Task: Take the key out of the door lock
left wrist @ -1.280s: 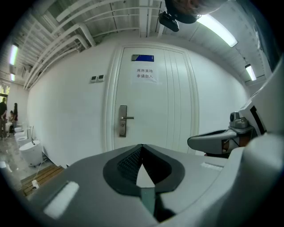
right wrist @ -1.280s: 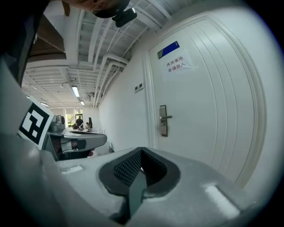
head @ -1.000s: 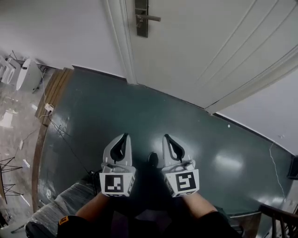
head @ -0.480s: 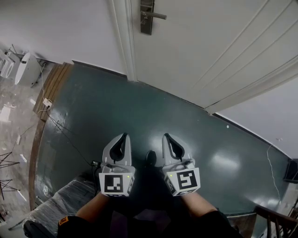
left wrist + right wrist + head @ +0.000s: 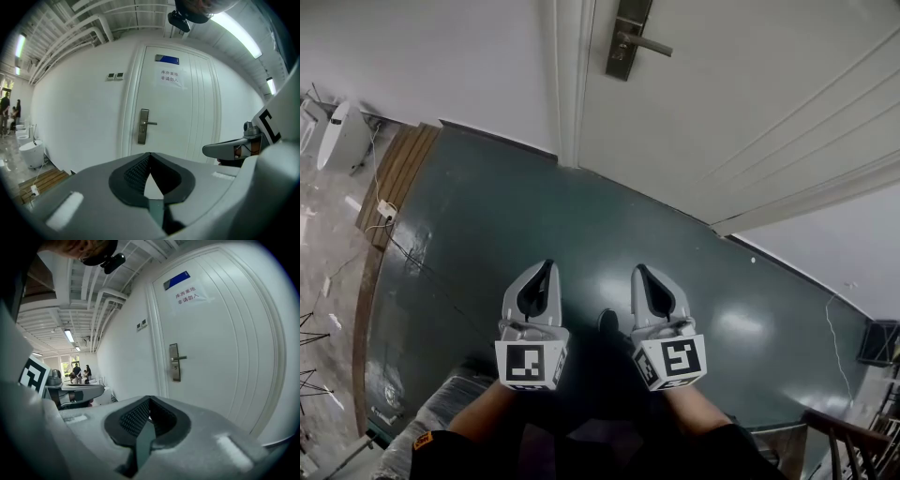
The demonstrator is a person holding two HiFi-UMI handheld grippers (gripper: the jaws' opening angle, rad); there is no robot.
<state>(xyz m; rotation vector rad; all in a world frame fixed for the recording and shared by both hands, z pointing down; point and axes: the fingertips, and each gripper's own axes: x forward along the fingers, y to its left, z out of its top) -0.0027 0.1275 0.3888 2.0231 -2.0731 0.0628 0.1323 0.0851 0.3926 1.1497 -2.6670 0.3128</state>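
Note:
The white door (image 5: 750,103) is closed ahead of me, with a metal lock plate and lever handle (image 5: 628,39) near its left edge. That plate also shows in the left gripper view (image 5: 143,126) and the right gripper view (image 5: 175,363). No key can be made out at this distance. My left gripper (image 5: 546,272) and right gripper (image 5: 642,275) are side by side over the dark green floor, well short of the door. Both are shut with nothing between the jaws. The left gripper's own tips (image 5: 150,154) and the right gripper's own tips (image 5: 150,398) meet in their views.
White ceramic fixtures (image 5: 337,131) and a wooden platform (image 5: 394,178) stand at the left, with a cable (image 5: 422,272) across the floor. A paper notice (image 5: 169,77) hangs on the door. People (image 5: 79,371) stand far off. A dark railing (image 5: 853,441) is at lower right.
The lock plate has shifted right and slightly down in the head view, and the door frame with it. Both grippers keep their place, side by side and shut.

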